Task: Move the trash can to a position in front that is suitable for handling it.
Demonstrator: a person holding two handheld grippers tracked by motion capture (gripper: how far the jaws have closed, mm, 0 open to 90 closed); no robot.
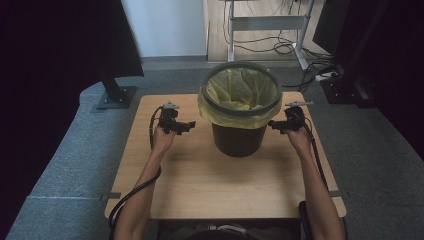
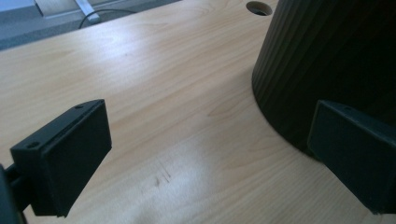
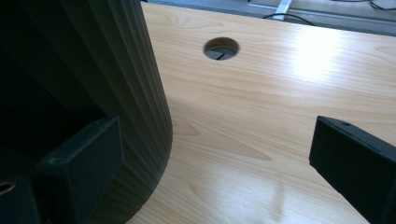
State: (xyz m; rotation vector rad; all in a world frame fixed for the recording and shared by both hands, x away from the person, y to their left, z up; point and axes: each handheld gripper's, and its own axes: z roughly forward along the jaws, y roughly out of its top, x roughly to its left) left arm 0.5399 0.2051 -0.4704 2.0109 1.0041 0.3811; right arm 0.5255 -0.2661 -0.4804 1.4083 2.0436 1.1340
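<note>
A dark ribbed bin (image 1: 238, 137) lined with a yellow bag (image 1: 240, 92) stands upright at the middle of the wooden table (image 1: 200, 185). My left gripper (image 1: 186, 126) is held just left of the bin, open, nothing between its jaws. My right gripper (image 1: 275, 125) is held just right of the bin, also open and empty. In the left gripper view the bin's wall (image 2: 327, 60) rises at the right, close to the gripper (image 2: 210, 158). In the right gripper view the bin's wall (image 3: 93, 65) stands at the left, next to the gripper (image 3: 215, 163).
A round cable hole (image 3: 221, 48) sits in the tabletop beyond the bin. Grey carpet surrounds the table. A metal desk frame (image 1: 267, 22) with loose cables stands behind, and a black stand base (image 1: 116, 96) sits at the back left.
</note>
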